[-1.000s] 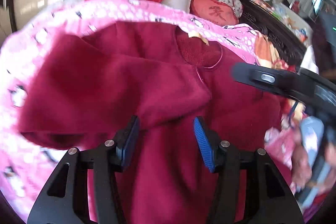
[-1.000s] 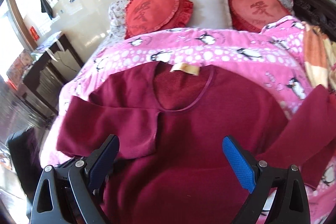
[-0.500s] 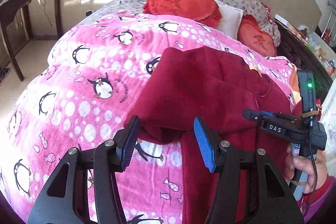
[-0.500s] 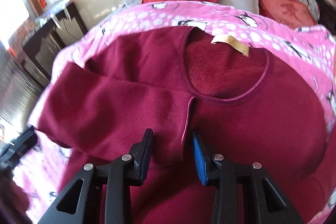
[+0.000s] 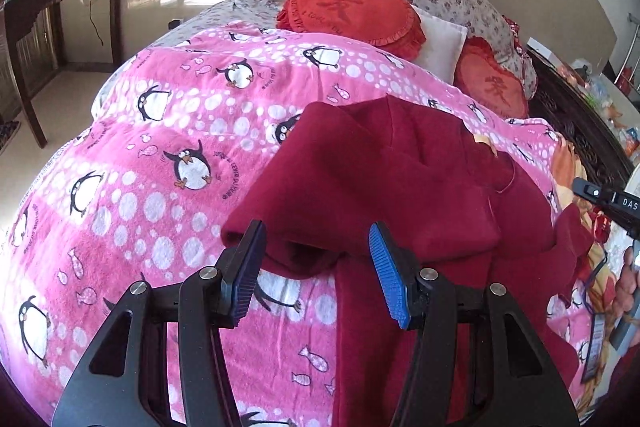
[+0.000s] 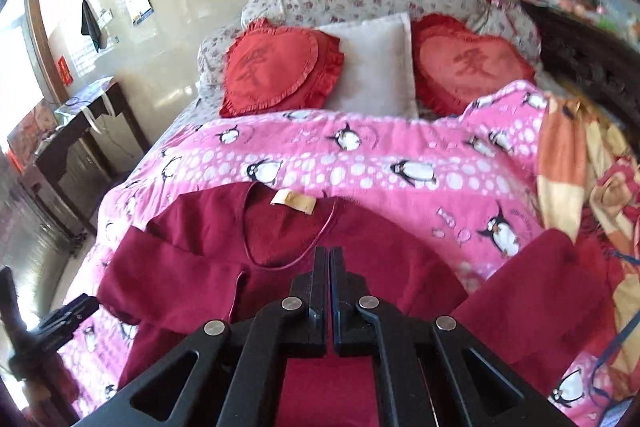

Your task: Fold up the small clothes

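A dark red fleece top (image 5: pixel 400 187) lies on the pink penguin blanket (image 5: pixel 160 167), collar and tan label (image 6: pixel 293 202) toward the pillows. Its left sleeve is folded across the chest (image 6: pixel 176 279); the right sleeve (image 6: pixel 532 303) lies spread out to the right. My left gripper (image 5: pixel 316 267) is open and empty, just in front of the folded sleeve's edge at the top's left side. My right gripper (image 6: pixel 329 267) is shut above the chest of the top, below the collar; nothing shows between its fingers.
Two red heart cushions (image 6: pixel 280 67) and a white pillow (image 6: pixel 372 67) lie at the head of the bed. A dark wooden table (image 5: pixel 60 7) stands left of the bed. An orange patterned blanket (image 6: pixel 580 167) is bunched at the right.
My right gripper closed fully and pulled back and up from the folded sleeve cuff. My left gripper swung back to the top's left side and stays open.
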`<state>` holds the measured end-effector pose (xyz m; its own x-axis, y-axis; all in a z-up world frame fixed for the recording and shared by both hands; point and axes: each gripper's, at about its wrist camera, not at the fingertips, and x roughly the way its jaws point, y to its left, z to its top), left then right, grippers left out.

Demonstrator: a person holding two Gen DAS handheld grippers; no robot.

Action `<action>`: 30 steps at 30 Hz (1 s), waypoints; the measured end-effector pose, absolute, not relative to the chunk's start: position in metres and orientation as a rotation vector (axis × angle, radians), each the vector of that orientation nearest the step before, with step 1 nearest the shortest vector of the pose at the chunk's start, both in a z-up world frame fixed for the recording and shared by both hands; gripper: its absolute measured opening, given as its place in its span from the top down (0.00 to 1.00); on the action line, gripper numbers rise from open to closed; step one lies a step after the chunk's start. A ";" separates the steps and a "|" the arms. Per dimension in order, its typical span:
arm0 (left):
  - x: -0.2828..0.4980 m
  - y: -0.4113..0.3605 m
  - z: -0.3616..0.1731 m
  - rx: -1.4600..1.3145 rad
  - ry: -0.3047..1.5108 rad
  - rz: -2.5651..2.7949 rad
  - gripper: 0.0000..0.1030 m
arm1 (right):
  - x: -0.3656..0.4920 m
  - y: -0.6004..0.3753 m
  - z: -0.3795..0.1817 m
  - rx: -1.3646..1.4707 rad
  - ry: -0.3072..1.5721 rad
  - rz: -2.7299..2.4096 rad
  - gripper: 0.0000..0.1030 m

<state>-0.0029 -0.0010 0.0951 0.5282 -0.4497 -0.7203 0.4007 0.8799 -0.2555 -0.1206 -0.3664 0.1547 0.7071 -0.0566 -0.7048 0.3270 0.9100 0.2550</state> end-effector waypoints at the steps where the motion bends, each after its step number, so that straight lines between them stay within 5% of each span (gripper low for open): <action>1: -0.004 -0.003 0.094 -0.058 0.884 -0.512 0.48 | -0.118 -0.362 0.151 0.404 0.766 -0.189 0.97; 4: -0.007 -0.006 0.091 -0.044 0.896 -0.513 0.48 | -0.100 -0.330 0.133 0.388 0.811 -0.102 0.86; 7: -0.008 -0.004 0.091 -0.036 0.901 -0.514 0.48 | -0.078 -0.300 0.113 0.331 0.857 -0.046 0.55; 15: -0.004 0.015 0.085 -0.057 0.916 -0.477 0.48 | -0.042 -0.282 0.072 0.241 0.933 -0.079 0.56; 23: -0.005 0.013 0.078 -0.074 0.942 -0.481 0.48 | -0.040 -0.272 0.068 0.141 0.918 -0.104 0.78; 30: -0.003 0.014 0.078 -0.066 0.939 -0.472 0.48 | -0.063 -0.292 0.100 0.263 0.813 -0.023 0.79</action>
<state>-0.0034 0.0139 0.0776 0.4968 -0.4172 -0.7610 0.3610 0.8967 -0.2559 -0.0627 -0.2923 0.0997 0.6891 0.0802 -0.7203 0.1209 0.9672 0.2233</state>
